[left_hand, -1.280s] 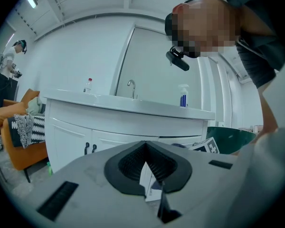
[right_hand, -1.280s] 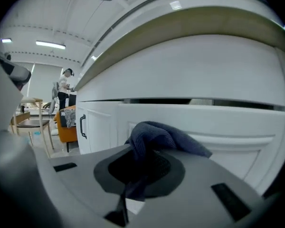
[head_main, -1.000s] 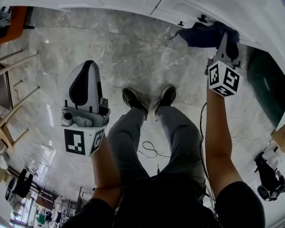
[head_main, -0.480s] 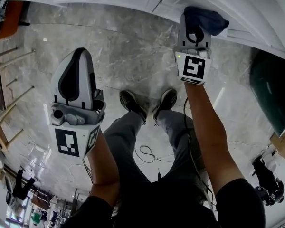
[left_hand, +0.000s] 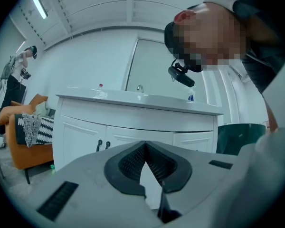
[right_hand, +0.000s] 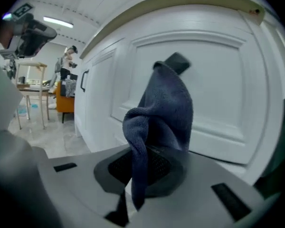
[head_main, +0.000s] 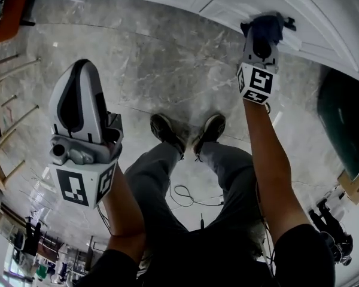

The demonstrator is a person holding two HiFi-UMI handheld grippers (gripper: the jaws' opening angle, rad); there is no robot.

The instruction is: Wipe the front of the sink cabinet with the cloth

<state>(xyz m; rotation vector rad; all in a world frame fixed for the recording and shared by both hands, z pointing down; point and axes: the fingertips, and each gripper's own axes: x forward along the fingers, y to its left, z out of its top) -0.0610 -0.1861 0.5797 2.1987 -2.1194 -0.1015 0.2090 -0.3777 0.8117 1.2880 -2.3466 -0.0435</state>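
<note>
Right gripper [head_main: 261, 37] has slid right along the sink cabinet [head_main: 323, 23] front since 0.5 s ago, jaws clamped on the blue cloth [head_main: 269, 24], which sits against the cabinet. Right arm stretched forward; left gripper [head_main: 79, 70] held back, jaws together, empty.

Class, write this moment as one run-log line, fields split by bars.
right gripper: shut on blue cloth | blue cloth: at white cabinet door | left gripper: shut, empty, away from the cabinet
</note>
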